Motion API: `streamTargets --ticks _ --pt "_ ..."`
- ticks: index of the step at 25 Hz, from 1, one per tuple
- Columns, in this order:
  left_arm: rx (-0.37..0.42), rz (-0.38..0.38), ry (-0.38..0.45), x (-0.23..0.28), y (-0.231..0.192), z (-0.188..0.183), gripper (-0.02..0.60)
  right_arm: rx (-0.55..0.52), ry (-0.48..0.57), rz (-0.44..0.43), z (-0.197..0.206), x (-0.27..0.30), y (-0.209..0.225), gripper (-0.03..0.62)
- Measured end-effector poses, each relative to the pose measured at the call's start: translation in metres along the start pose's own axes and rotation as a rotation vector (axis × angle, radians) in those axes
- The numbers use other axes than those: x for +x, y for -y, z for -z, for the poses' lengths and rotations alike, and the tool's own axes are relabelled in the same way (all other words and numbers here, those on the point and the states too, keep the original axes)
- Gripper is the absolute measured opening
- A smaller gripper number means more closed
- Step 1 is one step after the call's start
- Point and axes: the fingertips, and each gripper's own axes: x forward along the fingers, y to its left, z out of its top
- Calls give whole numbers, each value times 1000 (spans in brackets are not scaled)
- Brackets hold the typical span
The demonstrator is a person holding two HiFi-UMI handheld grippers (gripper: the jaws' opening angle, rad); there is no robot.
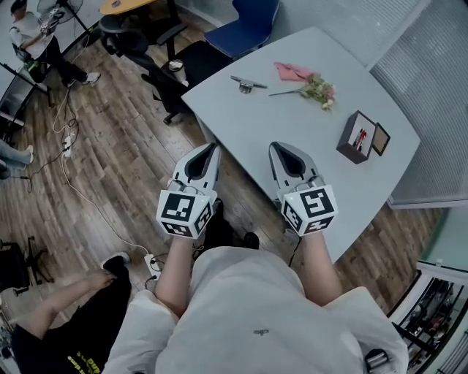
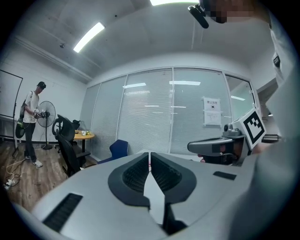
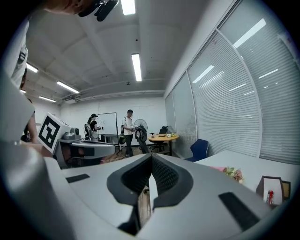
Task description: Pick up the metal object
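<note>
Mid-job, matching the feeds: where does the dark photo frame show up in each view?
Head view: the photo frame stands near the right end of the table.
Left gripper view: not in it.
Right gripper view: the photo frame sits at the lower right edge.
Shared landmark: the blue chair shows in all three views.

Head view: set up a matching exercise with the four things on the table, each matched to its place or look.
Things:
1 metal object
2 cloth
3 flower sprig
4 picture frame

Places or looks:
A stands upright, farthest right
B farthest left of the four
C pink, crumpled
D lies between the cloth and the picture frame

Pairs: 1-B, 2-C, 3-D, 4-A
</note>
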Motion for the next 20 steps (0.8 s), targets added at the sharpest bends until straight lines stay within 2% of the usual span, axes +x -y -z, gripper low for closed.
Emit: streamTargets --ticks 10,20 --pt "-11 90 -14 47 -64 -9 23 1 -38 75 -10 74 13 20" --pt "-12 184 -25 82 -103 -15 23 25 -91 158 -6 120 20 52"
